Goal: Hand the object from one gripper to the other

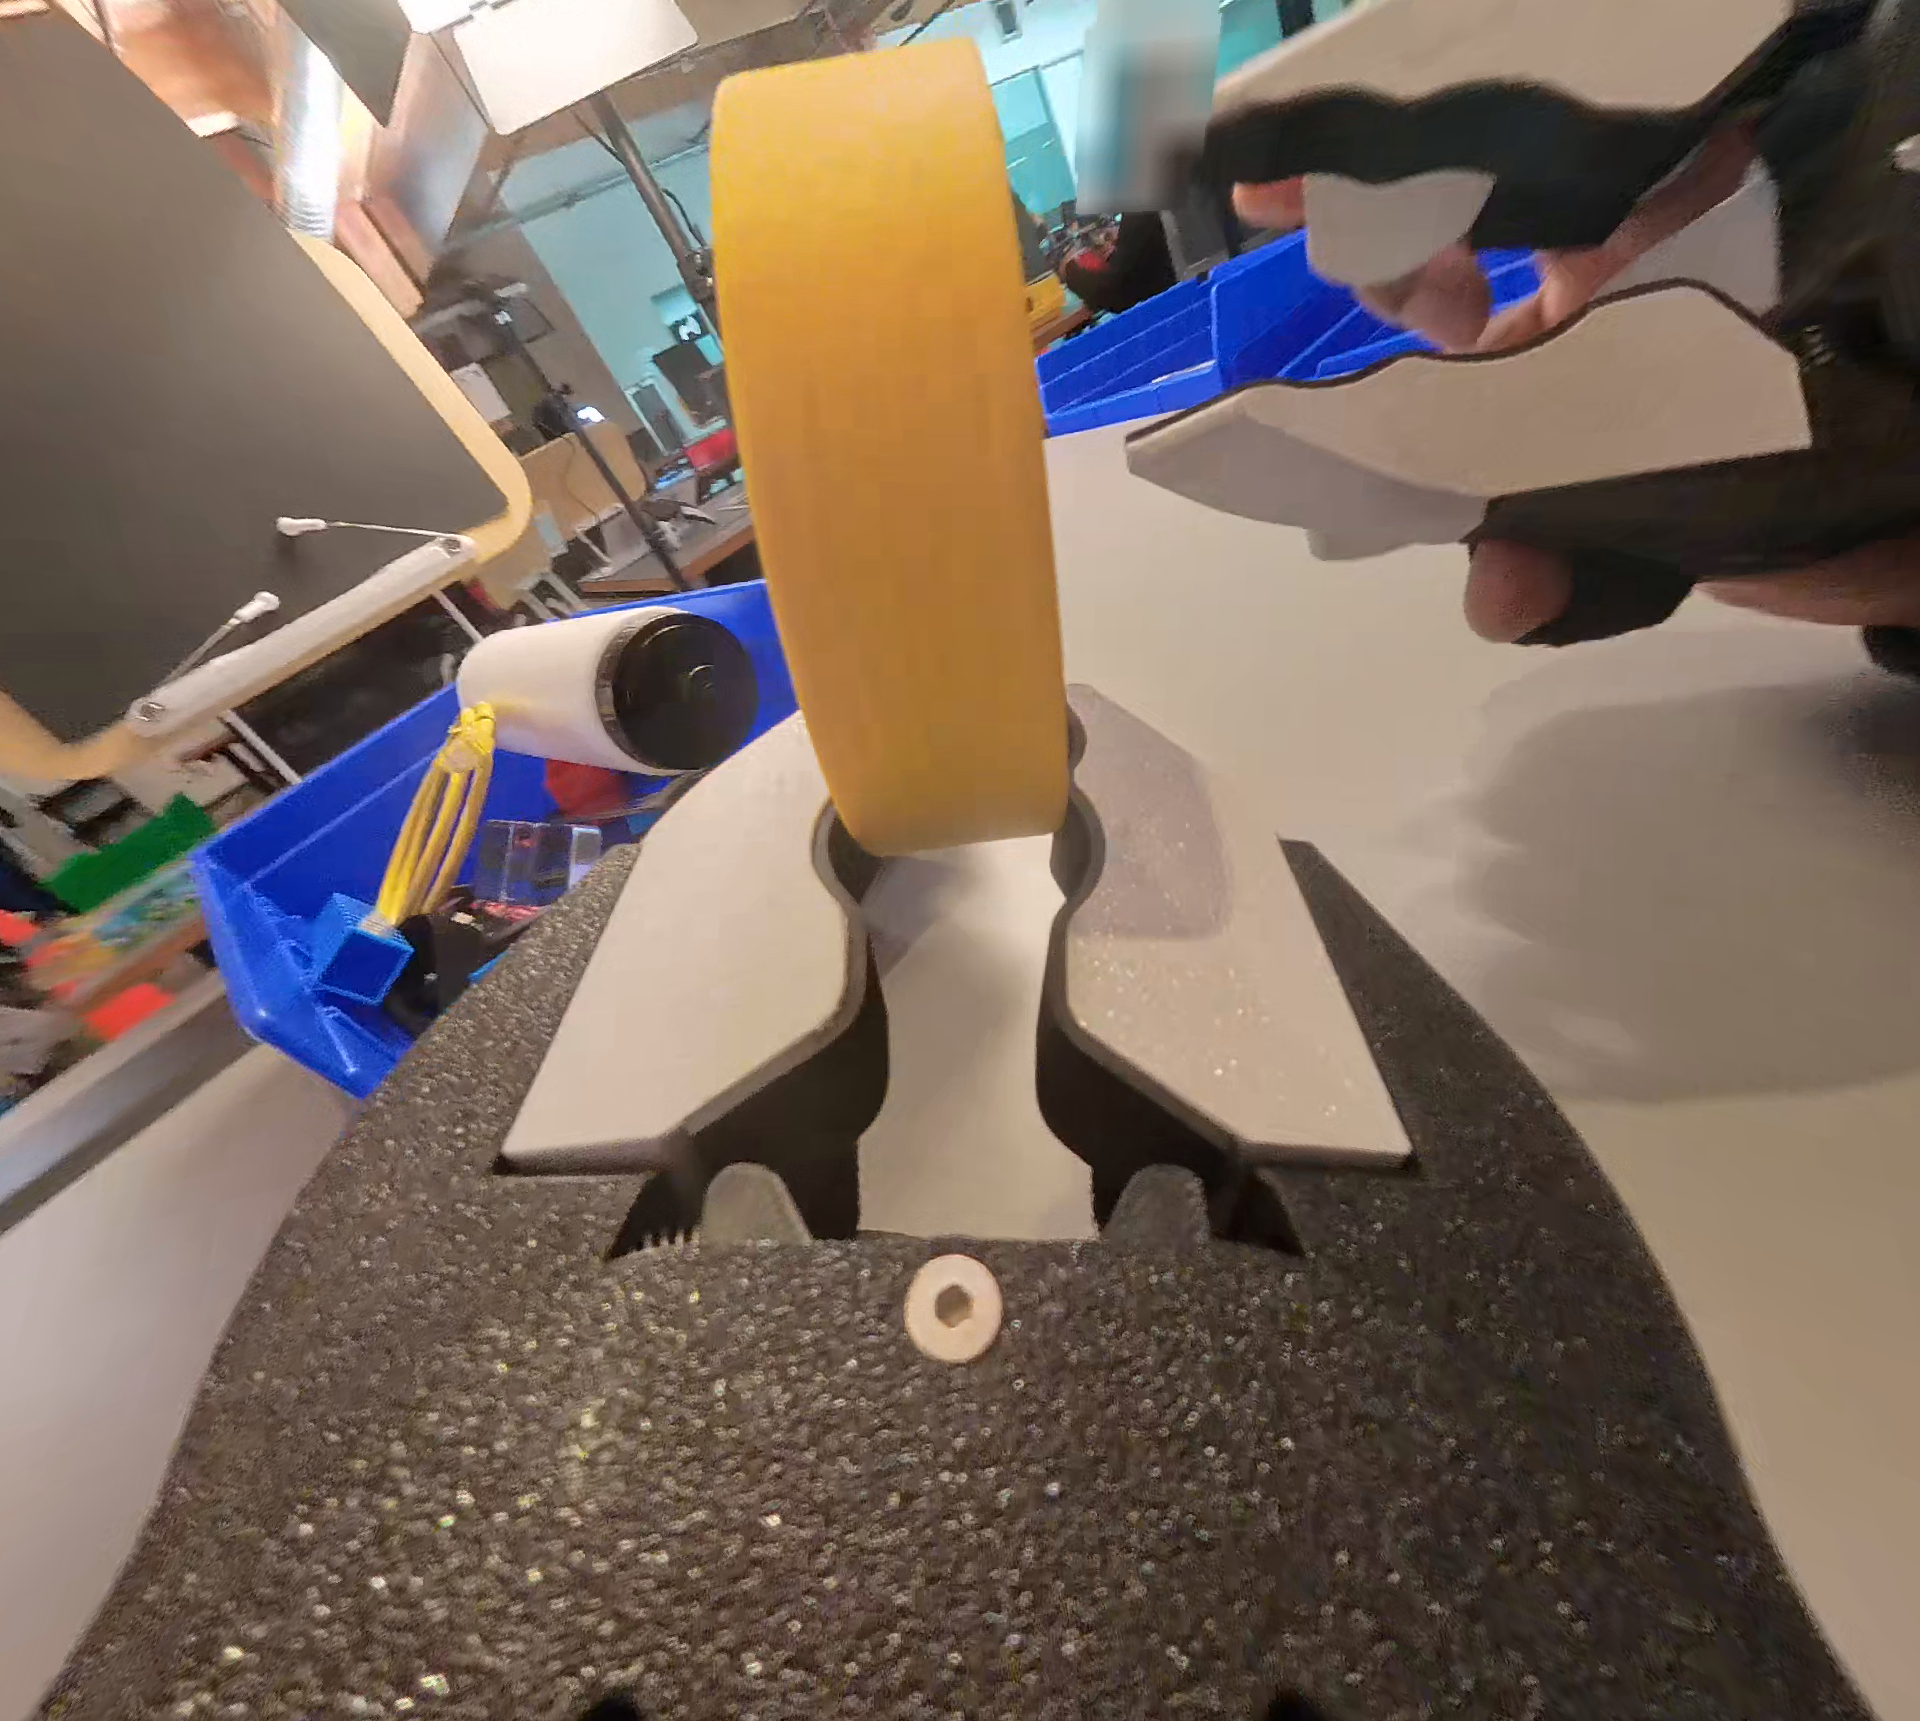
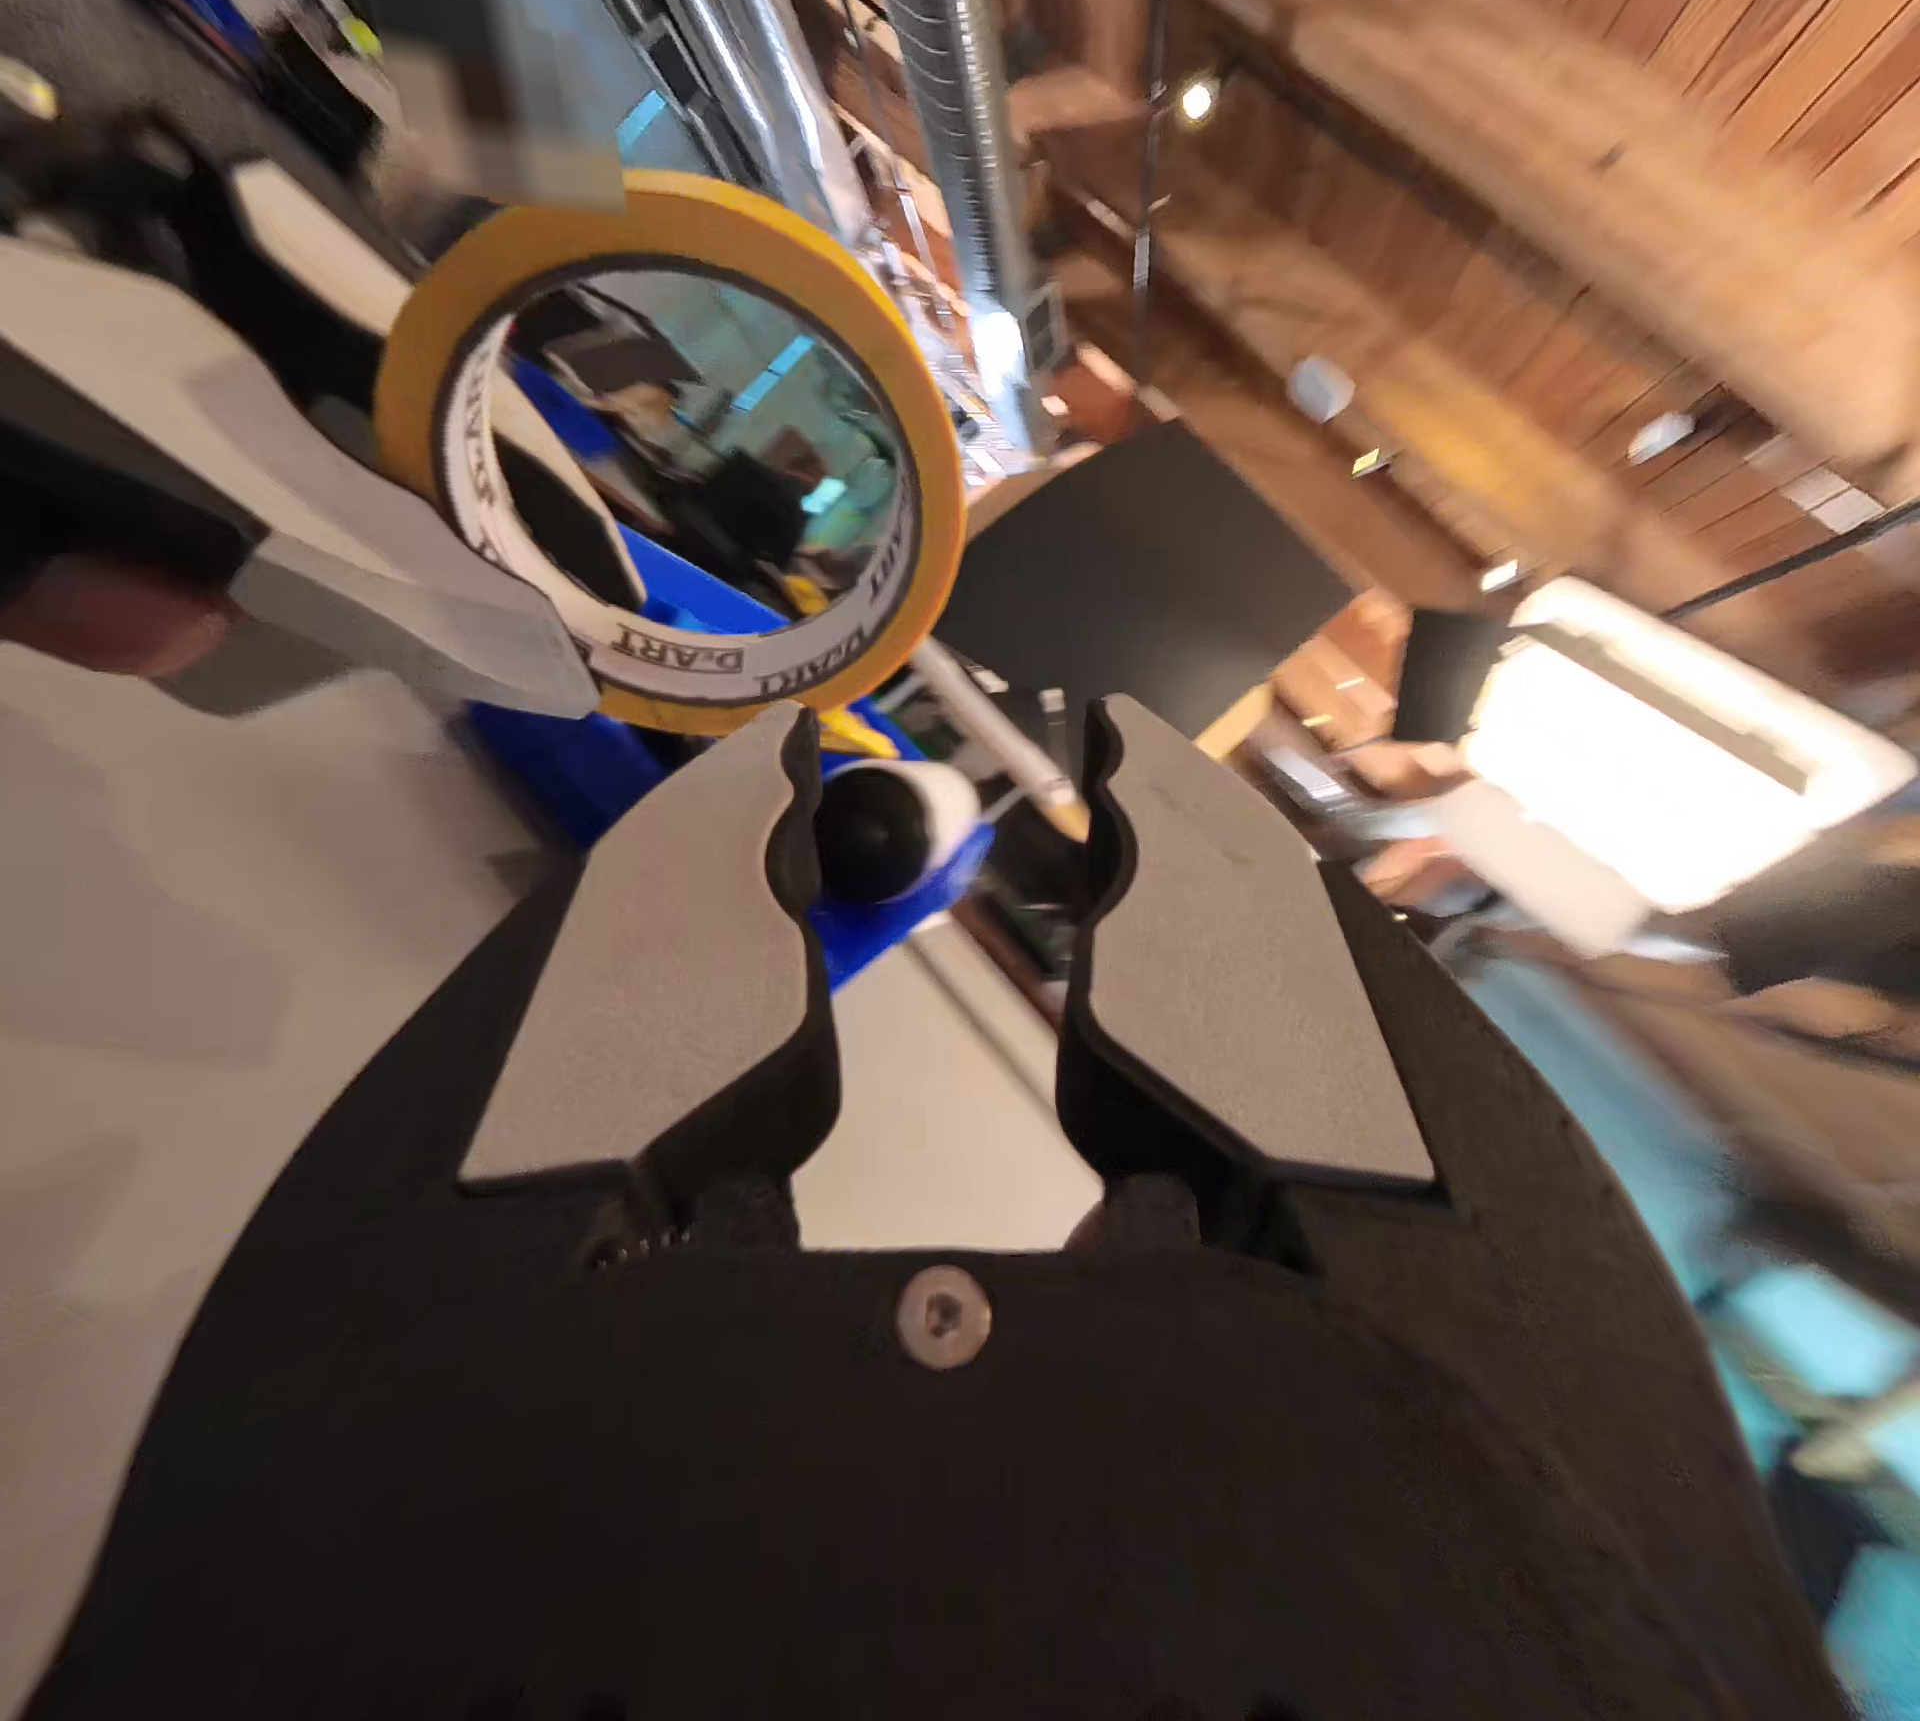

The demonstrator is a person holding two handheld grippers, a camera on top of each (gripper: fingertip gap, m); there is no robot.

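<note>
Left wrist view: the yellow tape roll is pinched on edge at the tips of the left tool, held up above the worktop, probably so it can be reached by the right tool, which is spread wide and empty. Right wrist view: the roll's open ring is faced, the right tool is parted just beside it, and printed writing is seen inside the core.

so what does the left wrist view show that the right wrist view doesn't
Only the left wrist view shows the roll of yellow tape edge-on, clamped by the left gripper, plus the hand working the right gripper. Only the right wrist view shows the roll's open centre and printed inner core. Both show the tape, both grippers and the blue bin.
</note>
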